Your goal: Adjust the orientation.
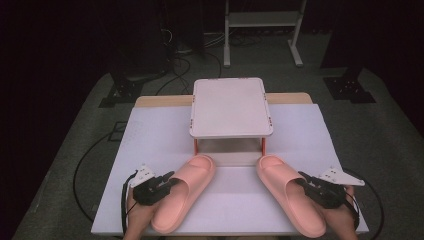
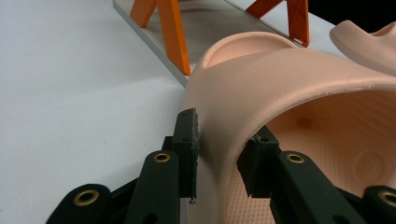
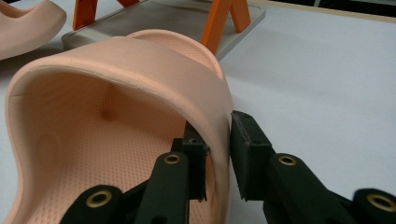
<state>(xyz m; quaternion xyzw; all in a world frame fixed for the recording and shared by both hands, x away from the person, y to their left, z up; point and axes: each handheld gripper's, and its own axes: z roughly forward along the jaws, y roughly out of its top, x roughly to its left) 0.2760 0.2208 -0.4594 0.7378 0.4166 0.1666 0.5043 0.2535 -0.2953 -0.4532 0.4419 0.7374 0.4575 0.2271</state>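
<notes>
Pink foam slides, two of them, lie on the white table [image 1: 150,135], toes pointing away from the person toward a small raised stand [image 1: 231,107].

Left slide [image 1: 182,197]: it lies at the near left of the table, angled so that its toe sits just beside the stand's base and its heel is near the table's front edge. The left gripper [image 1: 159,186] meets it from the outer side, at the strap. In the left gripper view the two black jaws straddle the strap's edge [image 2: 219,135], one jaw on the outer face and one inside the foot opening, both in contact with the foam (a firm pinch on the strap wall). The person's left hand [image 1: 139,212] holds the tool from below the table's front edge.

Right slide [image 1: 290,197]: it mirrors the first at the near right, toe near the stand, heel toward the front edge. The right gripper [image 1: 311,186] meets its strap from the outer side. In the right gripper view the jaws bracket the strap wall [image 3: 217,121], one inside the opening and one outside; the inner jaw touches the foam, and the outer one sits against or just off it.

Stand: a white rectangular top on orange legs [image 2: 173,37], which rise from a flat grey base plate [image 3: 187,16] resting on the table. The two slides lie well apart from each other, one at each side of the stand's front.
</notes>
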